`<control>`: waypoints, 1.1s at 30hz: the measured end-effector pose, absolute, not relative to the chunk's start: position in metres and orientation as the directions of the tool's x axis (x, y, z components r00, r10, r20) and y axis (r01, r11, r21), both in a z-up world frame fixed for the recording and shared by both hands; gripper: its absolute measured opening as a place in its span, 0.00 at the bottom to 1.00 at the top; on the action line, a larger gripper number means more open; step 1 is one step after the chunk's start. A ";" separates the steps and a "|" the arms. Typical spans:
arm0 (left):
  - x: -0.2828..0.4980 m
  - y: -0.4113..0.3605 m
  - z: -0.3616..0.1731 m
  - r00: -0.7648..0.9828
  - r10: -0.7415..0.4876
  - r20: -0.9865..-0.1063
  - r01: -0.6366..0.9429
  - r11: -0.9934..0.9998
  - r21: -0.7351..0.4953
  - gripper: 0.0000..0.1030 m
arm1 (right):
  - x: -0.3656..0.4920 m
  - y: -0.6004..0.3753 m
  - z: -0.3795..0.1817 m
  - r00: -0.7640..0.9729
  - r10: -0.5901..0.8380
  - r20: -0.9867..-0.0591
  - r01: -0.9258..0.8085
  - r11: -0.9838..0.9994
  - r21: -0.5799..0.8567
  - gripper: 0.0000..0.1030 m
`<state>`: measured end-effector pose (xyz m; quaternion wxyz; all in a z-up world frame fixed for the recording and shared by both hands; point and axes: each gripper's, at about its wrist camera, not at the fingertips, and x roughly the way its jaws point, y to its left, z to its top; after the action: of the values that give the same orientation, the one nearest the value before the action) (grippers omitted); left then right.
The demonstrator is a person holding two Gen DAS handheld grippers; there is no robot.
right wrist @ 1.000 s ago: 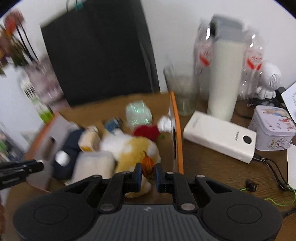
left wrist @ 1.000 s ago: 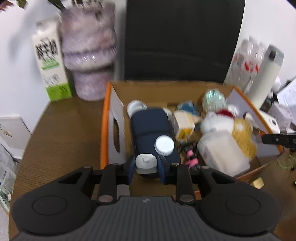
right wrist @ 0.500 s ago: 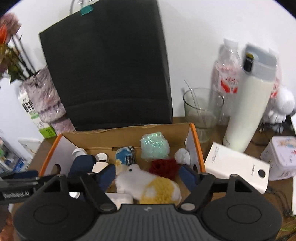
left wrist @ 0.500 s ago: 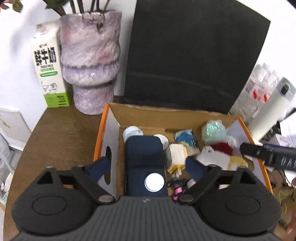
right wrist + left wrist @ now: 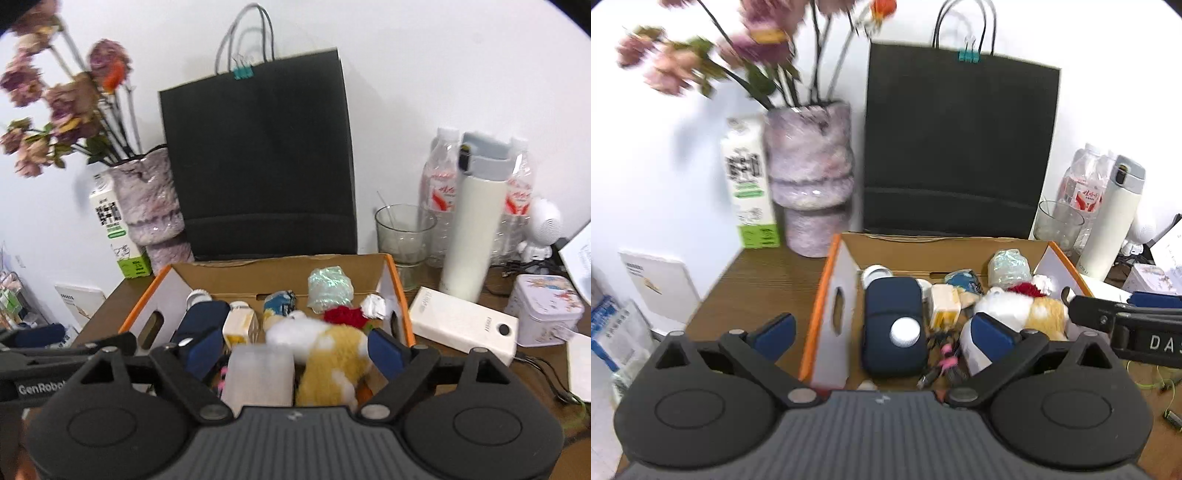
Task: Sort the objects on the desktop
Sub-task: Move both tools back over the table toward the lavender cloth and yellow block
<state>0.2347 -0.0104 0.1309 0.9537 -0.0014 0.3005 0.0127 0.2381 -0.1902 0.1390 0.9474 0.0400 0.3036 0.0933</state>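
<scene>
Office or home desk: wooden desktop (image 5: pixel 757 273), flower vase (image 5: pixel 810 192), milk carton (image 5: pixel 748 184), water bottles (image 5: pixel 439 192).

- left gripper (image 5: pixel 884 334): black linkage arms, blue pads on the fingers (image 5: pixel 774 331), silver pivot screws, ribbed grey body, two round black discs.
- right gripper (image 5: pixel 293 352): same build; white lettering shows on each gripper's side.

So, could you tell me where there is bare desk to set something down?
Bare wood lies left of the cardboard box, in front of the milk carton and vase. The box is packed, and its right side is crowded: power bank, tin, glass, flask.
</scene>
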 end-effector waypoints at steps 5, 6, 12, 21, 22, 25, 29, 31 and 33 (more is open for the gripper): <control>0.151 -0.012 0.119 0.868 -0.010 -0.496 -0.008 0.999 -0.034 1.00 | 0.154 -0.200 0.120 0.826 0.176 -0.536 -0.140 0.984 0.107 0.88; 0.131 -0.010 0.113 0.870 -0.025 -0.492 0.001 0.999 -0.048 1.00 | 0.134 -0.203 0.112 0.828 0.183 -0.531 -0.146 0.983 0.111 0.88; 0.023 -0.002 0.067 0.873 -0.038 -0.486 0.023 0.999 -0.038 1.00 | 0.025 -0.219 0.068 0.829 0.179 -0.530 -0.141 0.984 0.111 0.88; -0.088 0.000 0.033 0.880 -0.015 -0.474 0.020 1.000 0.005 1.00 | -0.090 -0.220 0.034 0.841 0.169 -0.514 -0.154 0.985 0.072 0.88; -0.093 -0.002 0.032 0.881 -0.029 -0.472 0.036 0.999 0.006 1.00 | -0.096 -0.219 0.031 0.838 0.158 -0.522 -0.149 0.987 0.060 0.88; -0.100 -0.011 0.031 0.879 -0.044 -0.475 0.070 0.997 0.038 1.00 | -0.110 -0.221 0.028 0.839 0.138 -0.526 -0.143 0.989 0.030 0.88; -0.091 -0.021 0.031 0.875 -0.091 -0.476 0.131 0.990 0.053 1.00 | -0.109 -0.232 0.030 0.835 0.134 -0.534 -0.131 0.990 0.044 0.88; -0.079 -0.028 0.029 0.862 -0.127 -0.491 0.172 0.984 0.049 1.00 | -0.098 -0.240 0.032 0.836 0.139 -0.531 -0.126 0.990 0.061 0.88; -0.061 -0.035 0.030 0.851 -0.176 -0.494 0.226 0.973 0.044 1.00 | -0.080 -0.247 0.033 0.835 0.137 -0.533 -0.125 0.990 0.060 0.88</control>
<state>-0.0610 -0.0354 0.0296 0.9608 0.0501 0.2519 -0.1046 -0.0801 -0.2471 0.0327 0.9578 0.0112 0.2789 0.0684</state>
